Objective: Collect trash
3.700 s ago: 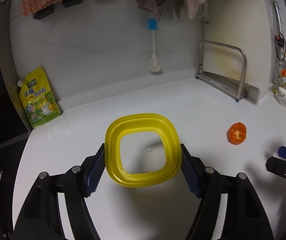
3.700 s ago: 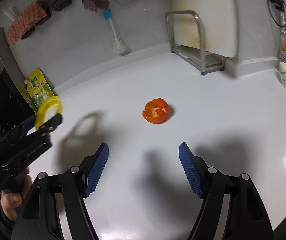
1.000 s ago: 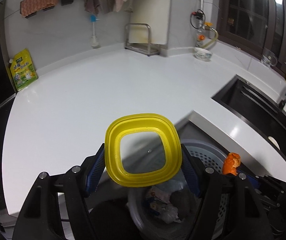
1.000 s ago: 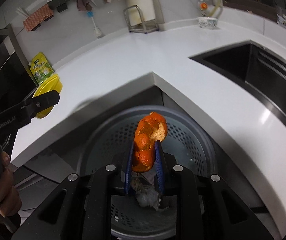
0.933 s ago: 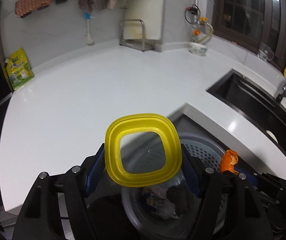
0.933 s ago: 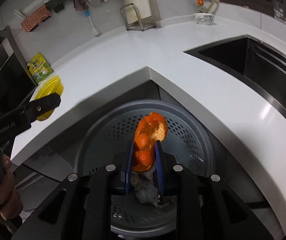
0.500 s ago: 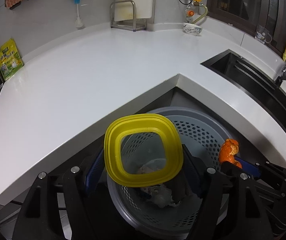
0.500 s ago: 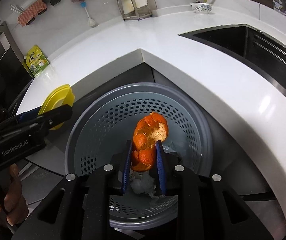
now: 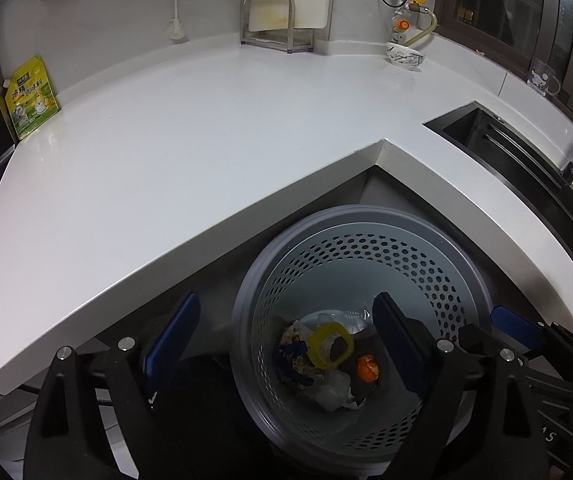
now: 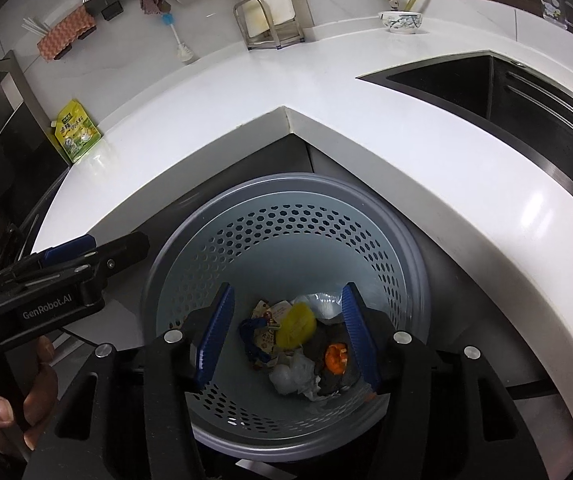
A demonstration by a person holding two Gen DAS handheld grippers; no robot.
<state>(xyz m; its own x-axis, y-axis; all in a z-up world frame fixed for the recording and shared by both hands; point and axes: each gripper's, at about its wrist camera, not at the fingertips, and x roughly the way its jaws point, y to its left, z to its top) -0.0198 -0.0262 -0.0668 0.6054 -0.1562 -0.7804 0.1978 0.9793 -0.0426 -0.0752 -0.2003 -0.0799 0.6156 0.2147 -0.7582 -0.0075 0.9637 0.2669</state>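
The bin (image 9: 360, 264) floor is mostly buried under litter; the wrappers' print is too small to read. The lid (image 10: 296, 326) is partly overlapped by papers. The peel (image 10: 335, 358) sits half in shadow. The hand (image 10: 10, 396) is cut off by the left edge.

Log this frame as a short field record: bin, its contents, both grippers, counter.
bin: grey perforated plastic trash bin, below the counter corner
contents: yellow square plastic lid, orange peel, crumpled white paper, wrappers
left gripper: jaws just opened, nothing between them
right gripper: jaws just opened, nothing between them
counter: white countertop, green-yellow pouch at its back
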